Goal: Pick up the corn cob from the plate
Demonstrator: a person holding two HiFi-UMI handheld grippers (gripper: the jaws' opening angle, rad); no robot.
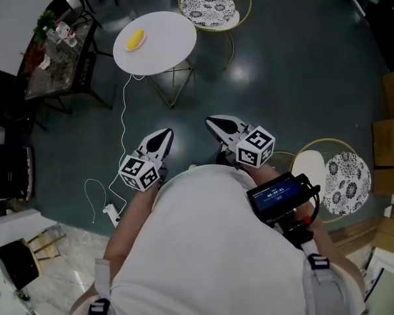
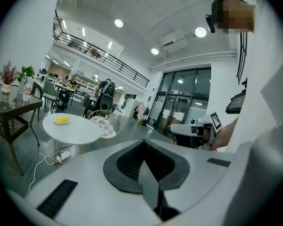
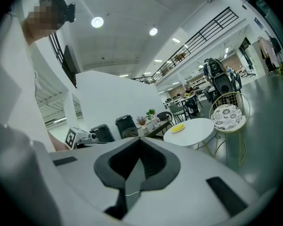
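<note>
A yellow corn cob [image 1: 134,39] lies on a small plate on the round white table [image 1: 164,44], far ahead of both grippers. My left gripper [image 1: 163,136] and right gripper [image 1: 215,123] are held close to my body above the floor, both pointing toward the table. Each is shut with nothing between its jaws. The left gripper view shows the corn cob [image 2: 62,119] small on the table [image 2: 78,132] beyond its closed left gripper [image 2: 144,149]. In the right gripper view the corn cob [image 3: 178,127] lies past the closed right gripper [image 3: 139,146].
A wire chair with a patterned cushion [image 1: 209,5] stands behind the table, and another chair [image 1: 345,182] is at my right. A glass side table with plants [image 1: 52,51] stands at the left. A white cable and power strip [image 1: 111,212] lie on the floor. Cardboard boxes [image 1: 391,117] sit far right.
</note>
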